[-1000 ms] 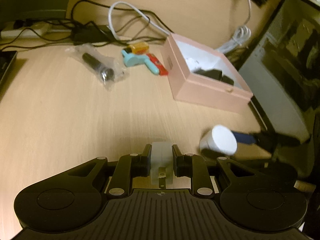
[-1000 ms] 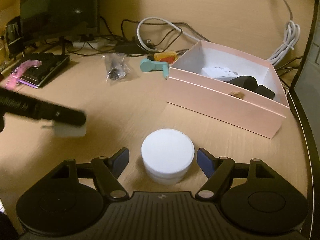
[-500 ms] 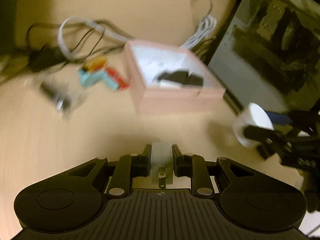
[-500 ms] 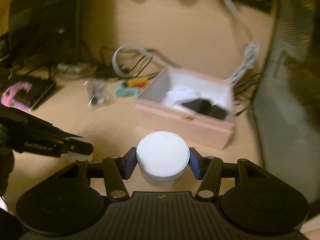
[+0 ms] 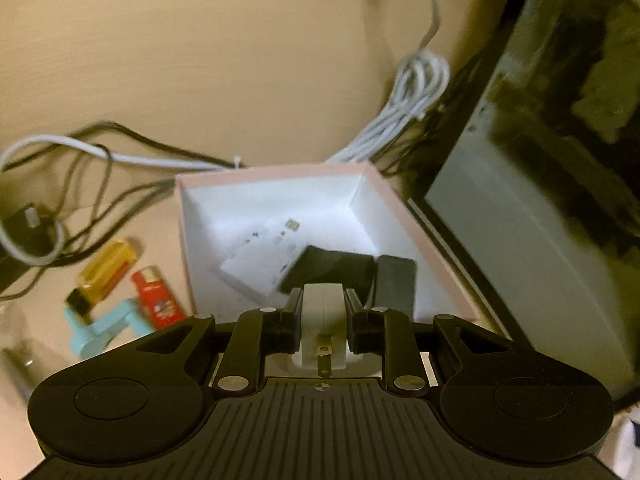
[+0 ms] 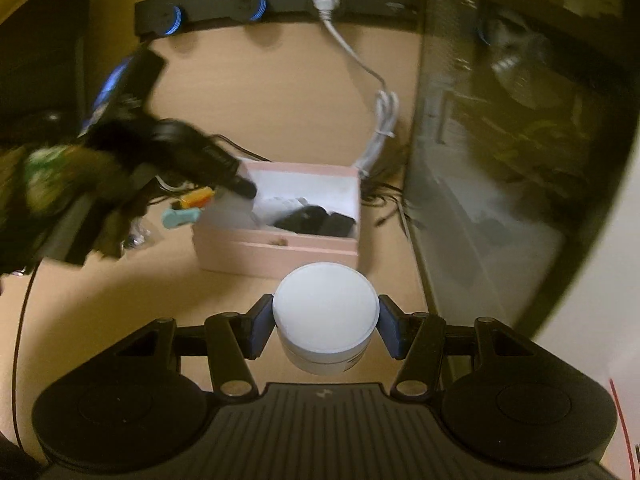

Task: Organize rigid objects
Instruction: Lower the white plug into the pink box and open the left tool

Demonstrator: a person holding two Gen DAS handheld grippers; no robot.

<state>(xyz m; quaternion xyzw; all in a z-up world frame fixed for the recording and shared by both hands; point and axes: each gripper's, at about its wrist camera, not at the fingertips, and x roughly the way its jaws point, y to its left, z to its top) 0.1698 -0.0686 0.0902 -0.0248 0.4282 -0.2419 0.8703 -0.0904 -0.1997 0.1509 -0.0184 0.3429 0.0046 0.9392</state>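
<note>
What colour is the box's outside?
Pale pink outside, white inside; the box shows it best in the right wrist view.

Pink box (image 5: 404,216), white jar (image 6: 326,316)

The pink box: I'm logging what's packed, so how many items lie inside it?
3 visible in the pink box: a white card, a black block overlapping it, and a dark slab at right. More may hide underneath.

left wrist view hangs close above the pink box (image 5: 400,216), tilted down into it. right wrist view sits further back, facing the same box (image 6: 276,250) from the front.
</note>
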